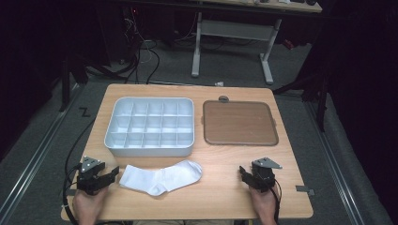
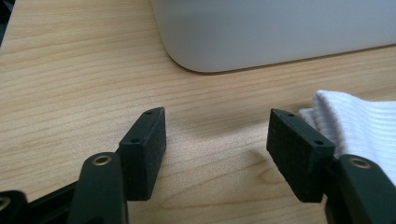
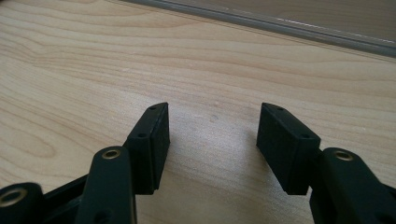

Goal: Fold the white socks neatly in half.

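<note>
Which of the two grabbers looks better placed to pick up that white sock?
Probably the left gripper: its open jaws sit right beside the white sock, whose ribbed end shows next to its right pad. The right gripper, also open, faces bare table farther off.

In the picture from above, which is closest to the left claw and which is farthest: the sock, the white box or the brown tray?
From the left claw:
1. White sock, right beside it on the table's near edge.
2. White box with compartments, behind the sock, on the left half.
3. Brown tray, farthest, across on the right half.
</note>
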The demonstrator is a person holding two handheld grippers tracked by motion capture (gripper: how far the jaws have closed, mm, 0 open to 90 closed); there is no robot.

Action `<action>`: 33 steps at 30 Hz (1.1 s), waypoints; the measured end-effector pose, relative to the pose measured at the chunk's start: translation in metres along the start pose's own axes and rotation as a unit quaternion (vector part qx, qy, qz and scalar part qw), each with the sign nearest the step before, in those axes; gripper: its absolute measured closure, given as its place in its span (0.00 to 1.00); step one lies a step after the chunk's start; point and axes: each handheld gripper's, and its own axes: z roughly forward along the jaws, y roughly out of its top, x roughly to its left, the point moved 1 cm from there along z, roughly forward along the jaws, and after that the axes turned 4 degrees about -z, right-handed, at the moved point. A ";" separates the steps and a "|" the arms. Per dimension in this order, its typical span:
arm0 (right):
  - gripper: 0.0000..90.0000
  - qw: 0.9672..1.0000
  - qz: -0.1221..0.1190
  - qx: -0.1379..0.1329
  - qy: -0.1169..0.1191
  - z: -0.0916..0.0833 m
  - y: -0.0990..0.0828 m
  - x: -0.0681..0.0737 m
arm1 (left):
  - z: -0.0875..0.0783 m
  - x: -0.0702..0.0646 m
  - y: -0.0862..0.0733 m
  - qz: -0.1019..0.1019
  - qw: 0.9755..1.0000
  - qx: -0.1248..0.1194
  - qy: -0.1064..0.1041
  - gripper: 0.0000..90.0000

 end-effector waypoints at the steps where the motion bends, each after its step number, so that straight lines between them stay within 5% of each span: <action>1: 0.49 1.000 0.000 0.000 0.000 0.000 0.000 0.000 | 0.000 -0.001 -0.001 0.006 1.000 0.000 0.002 0.43; 33: 0.49 1.000 -0.004 0.001 0.002 0.001 0.001 0.000 | 0.001 0.000 0.001 0.000 1.000 0.001 0.000 0.44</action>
